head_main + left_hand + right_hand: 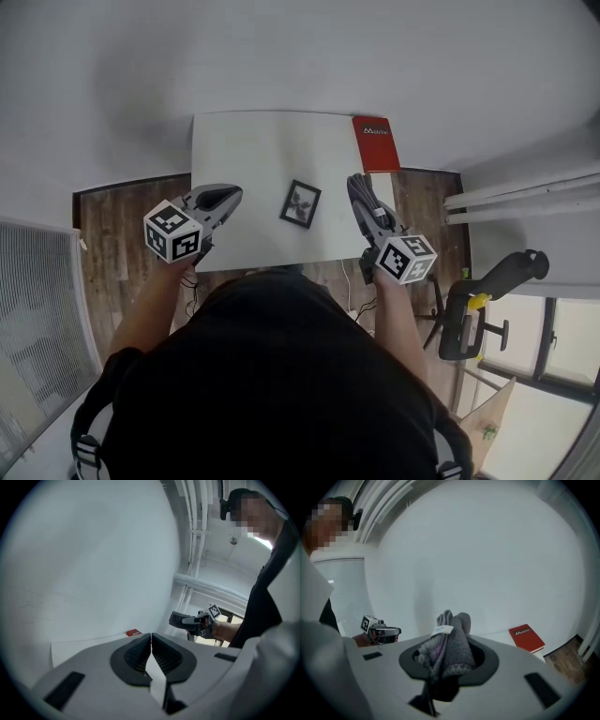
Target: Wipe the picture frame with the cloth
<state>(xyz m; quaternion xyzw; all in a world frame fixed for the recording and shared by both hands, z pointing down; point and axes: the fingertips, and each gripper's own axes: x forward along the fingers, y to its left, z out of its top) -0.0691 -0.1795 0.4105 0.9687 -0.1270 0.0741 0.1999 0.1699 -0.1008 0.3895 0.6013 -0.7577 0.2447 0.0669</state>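
White slatted panel [37, 291] at the left, then dark wooden plank floor [112, 234]. The left gripper [234, 194], jaws pressed together on nothing, hovers over the near left of the white rectangular table [253, 150] against a plain white wall [281, 56]. The small black picture frame [300, 203] sits mid-table. Right of it, the right gripper [354, 180] clamps the grey knitted cloth [450, 648]. A red book [376, 142] lies far right; white pipes [525, 202] beyond

The picture frame [300, 203] on the counter [244, 150] is too small for its image to be made out. The person [281, 375] hides the counter's near edge. The cloth [454, 653] covers the pads of the right tool [451, 623]; the left tool [151, 638] hides most of the red book [133, 633].
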